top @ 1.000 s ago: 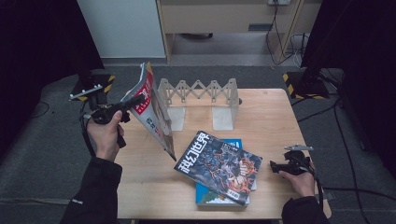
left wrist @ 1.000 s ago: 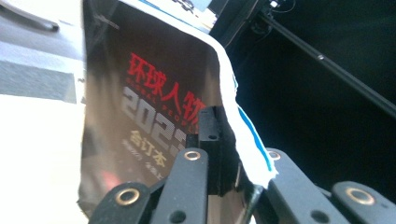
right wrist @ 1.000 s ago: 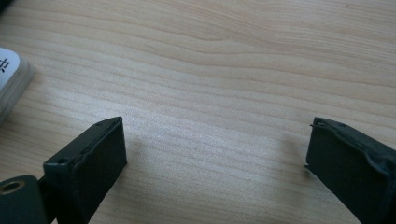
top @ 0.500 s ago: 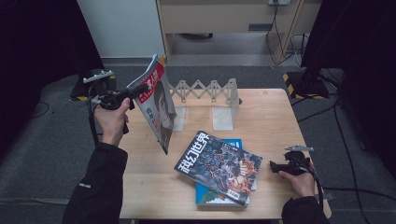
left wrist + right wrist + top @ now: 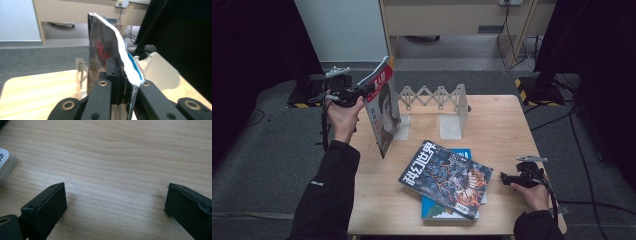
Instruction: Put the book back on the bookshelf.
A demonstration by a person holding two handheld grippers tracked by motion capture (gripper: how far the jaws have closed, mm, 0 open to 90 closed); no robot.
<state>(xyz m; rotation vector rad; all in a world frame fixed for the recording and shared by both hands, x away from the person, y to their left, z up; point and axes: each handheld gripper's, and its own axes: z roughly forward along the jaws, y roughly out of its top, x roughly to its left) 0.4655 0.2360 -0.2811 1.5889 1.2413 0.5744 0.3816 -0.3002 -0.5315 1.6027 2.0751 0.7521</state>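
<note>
My left gripper (image 5: pixel 362 92) is raised over the table's far left and shut on the top edge of a magazine (image 5: pixel 382 107) with a red title and a face on its cover. The magazine hangs nearly upright beside the left end of a white folding book rack (image 5: pixel 437 97). In the left gripper view the jaws (image 5: pixel 122 75) clamp the magazine (image 5: pixel 102 42), and the rack (image 5: pixel 81 66) shows behind it. My right gripper (image 5: pixel 507 178) rests open near the table's right front. Its jaws (image 5: pixel 115 200) stand wide over bare wood.
A dark illustrated magazine (image 5: pixel 447 177) lies on a blue book (image 5: pixel 437 212) at the front middle of the wooden table (image 5: pixel 502 125). That stack's edge (image 5: pixel 5 165) is seen in the right gripper view. Black drapes and cables surround the table.
The left hand has carried the magazine away from the person and rightward toward the rack's left end, turning it more upright. The right hand has stayed still.
</note>
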